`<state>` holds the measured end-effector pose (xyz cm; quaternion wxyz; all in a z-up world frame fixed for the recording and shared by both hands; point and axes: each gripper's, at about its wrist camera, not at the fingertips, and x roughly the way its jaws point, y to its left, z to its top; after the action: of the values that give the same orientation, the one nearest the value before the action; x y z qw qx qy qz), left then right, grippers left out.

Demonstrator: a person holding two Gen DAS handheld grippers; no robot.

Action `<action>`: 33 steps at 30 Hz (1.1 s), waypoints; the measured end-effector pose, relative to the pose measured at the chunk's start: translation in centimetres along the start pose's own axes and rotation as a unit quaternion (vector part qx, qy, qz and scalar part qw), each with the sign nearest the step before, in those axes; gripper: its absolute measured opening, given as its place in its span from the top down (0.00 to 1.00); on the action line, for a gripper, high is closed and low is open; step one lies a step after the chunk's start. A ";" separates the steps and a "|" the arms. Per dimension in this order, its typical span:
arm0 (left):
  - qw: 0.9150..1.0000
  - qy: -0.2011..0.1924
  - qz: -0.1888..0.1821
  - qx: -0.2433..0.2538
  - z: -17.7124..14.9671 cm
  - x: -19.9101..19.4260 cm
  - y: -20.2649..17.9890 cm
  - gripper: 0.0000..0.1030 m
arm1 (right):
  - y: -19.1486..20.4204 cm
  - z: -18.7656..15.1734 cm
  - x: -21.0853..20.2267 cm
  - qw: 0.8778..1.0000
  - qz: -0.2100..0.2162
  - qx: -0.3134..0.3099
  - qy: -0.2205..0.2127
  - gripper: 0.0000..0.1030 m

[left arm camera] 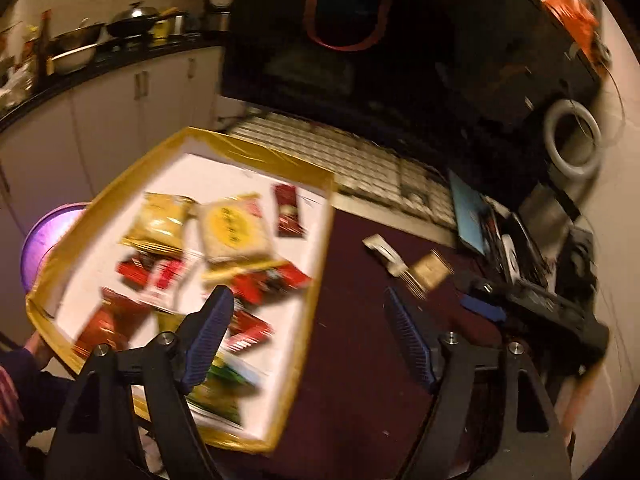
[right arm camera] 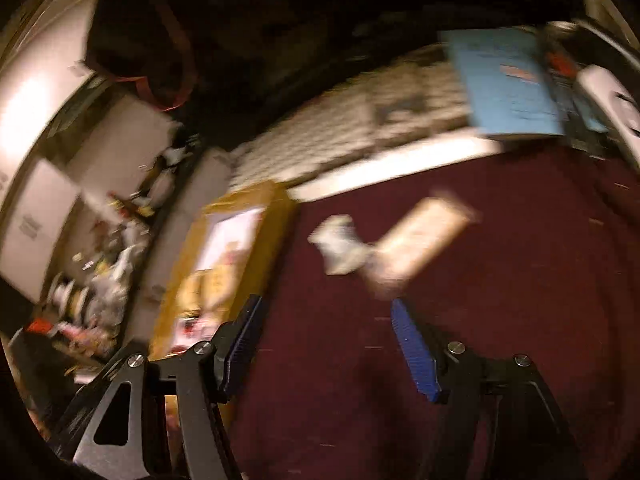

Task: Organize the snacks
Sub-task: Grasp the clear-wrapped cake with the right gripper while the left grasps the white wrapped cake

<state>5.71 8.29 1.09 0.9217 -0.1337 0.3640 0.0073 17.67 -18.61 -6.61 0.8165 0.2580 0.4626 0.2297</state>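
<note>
A shallow gold-rimmed box with a white floor lies on the dark red tabletop. It holds several snack packets: a yellow bag, a pale square pack, red packets and a green one. Two loose snacks lie to its right, a white one and a tan one. My left gripper is open and empty over the box's right edge. My right gripper is open and empty, below the white snack and tan snack. The box is blurred at its left.
A white keyboard lies behind the box, with a dark monitor beyond. A blue booklet and black clutter crowd the right. A purple bowl sits left of the box. Kitchen counter with pots lies far left.
</note>
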 end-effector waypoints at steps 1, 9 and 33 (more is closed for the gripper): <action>1.000 0.003 -0.002 0.006 0.0 0.2 -0.6 0.25 | -0.9 0.3 0.1 1.000 -0.011 0.014 0.002 0.40; 0.999 0.022 0.001 0.024 -1.5 0.7 -2.4 0.25 | -0.9 3.8 4.6 0.997 -0.061 0.032 0.023 0.49; 0.998 0.043 0.012 0.036 -2.3 1.5 -3.4 0.25 | 3.4 1.5 6.6 0.969 -0.197 -0.152 -0.002 0.67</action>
<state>5.69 4.34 -0.69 0.9093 -0.0965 0.4048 -0.0007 21.58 -12.26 -7.97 0.8763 0.0356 0.4622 0.1314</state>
